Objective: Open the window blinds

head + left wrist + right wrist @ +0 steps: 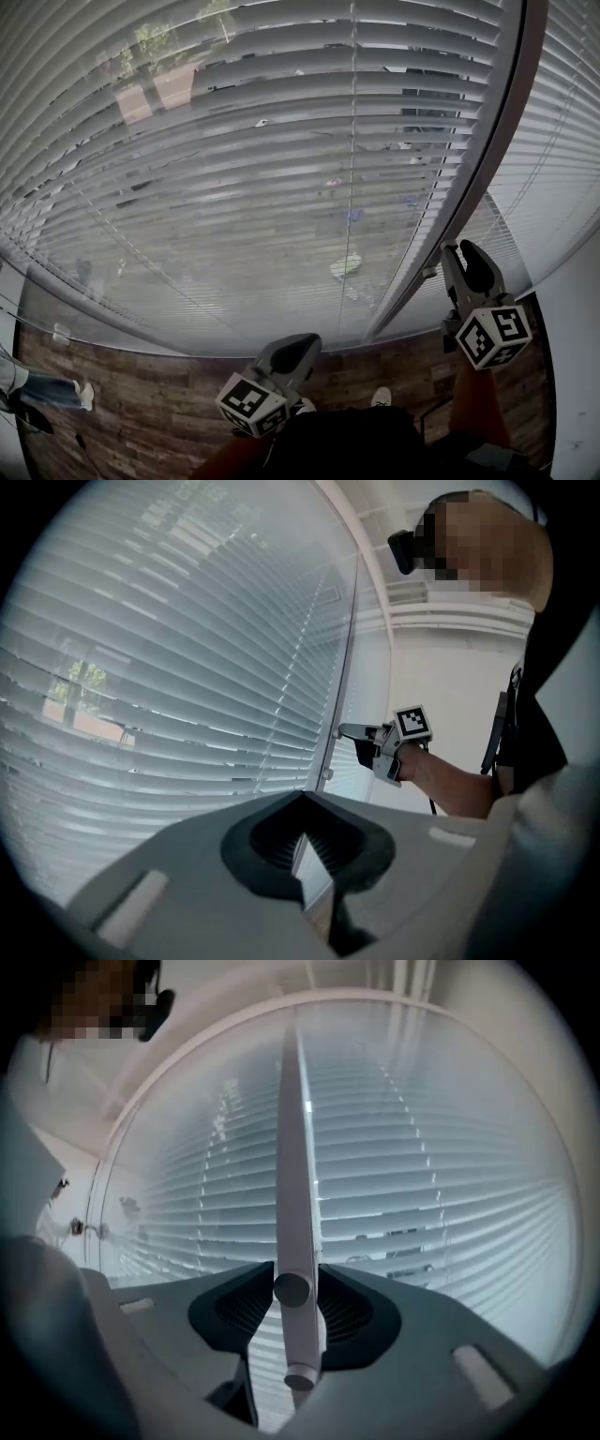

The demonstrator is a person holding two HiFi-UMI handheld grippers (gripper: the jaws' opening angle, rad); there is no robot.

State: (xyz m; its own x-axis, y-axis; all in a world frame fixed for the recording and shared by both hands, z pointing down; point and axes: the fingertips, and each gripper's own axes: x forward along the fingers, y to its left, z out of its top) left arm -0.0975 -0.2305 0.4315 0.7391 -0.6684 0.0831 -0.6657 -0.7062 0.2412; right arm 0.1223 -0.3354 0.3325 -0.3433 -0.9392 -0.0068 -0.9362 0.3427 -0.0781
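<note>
At the window frame (487,178), my R gripper (298,1305) had jaws spread loosely round the tilt wand (296,1194) of the blinds (234,141), no clamp; L gripper (302,834) was pressed together, empty. Risk: wand could swing free w/ blinds only part-turned

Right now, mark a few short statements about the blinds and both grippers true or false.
1. The wand stands between the right gripper's jaws. True.
2. The left gripper holds the wand. False: nothing is between its jaws.
3. The blinds are pulled all the way up. False: they hang fully lowered.
4. A tree shows through the blinds. True.
</note>
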